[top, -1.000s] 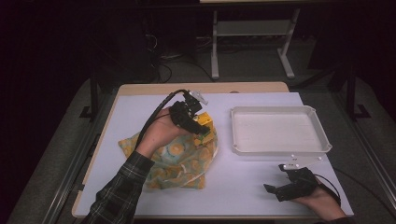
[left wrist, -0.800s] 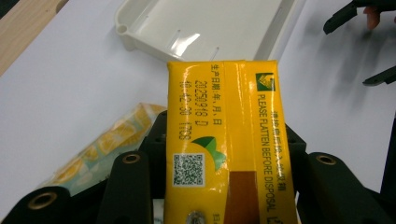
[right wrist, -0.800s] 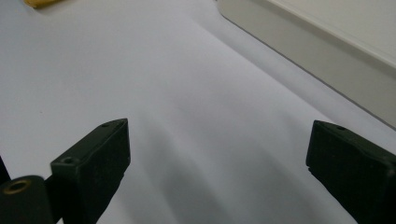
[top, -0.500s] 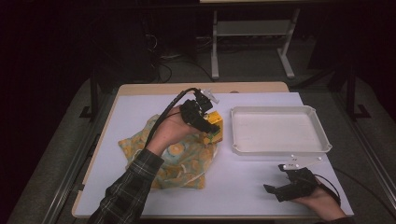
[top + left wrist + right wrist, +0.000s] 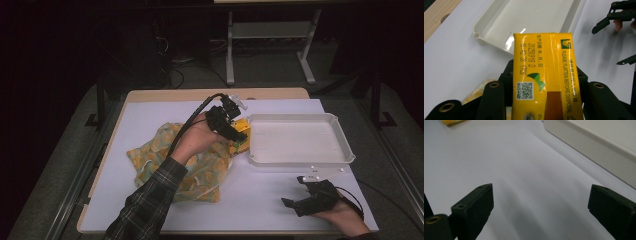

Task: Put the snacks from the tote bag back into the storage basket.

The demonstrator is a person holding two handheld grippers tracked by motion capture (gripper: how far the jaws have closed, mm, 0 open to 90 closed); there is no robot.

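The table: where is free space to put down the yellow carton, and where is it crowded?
The white tray looks empty, and the yellow carton, held in the left gripper, is at its near-left corner. Bare table lies beyond the patterned cloth, and between the cloth and the open right gripper. The cloth's area is crowded.

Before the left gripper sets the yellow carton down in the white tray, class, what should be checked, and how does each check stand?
1. Left gripper shut on the yellow carton: ok.
2. White tray bare inside: ok.
3. Carton past the tray's rim: not ok; it is at the near corner.
4. Right gripper clear of the tray, open, resting on the table: ok.
5. Carton free of the patterned cloth bag: cannot tell.
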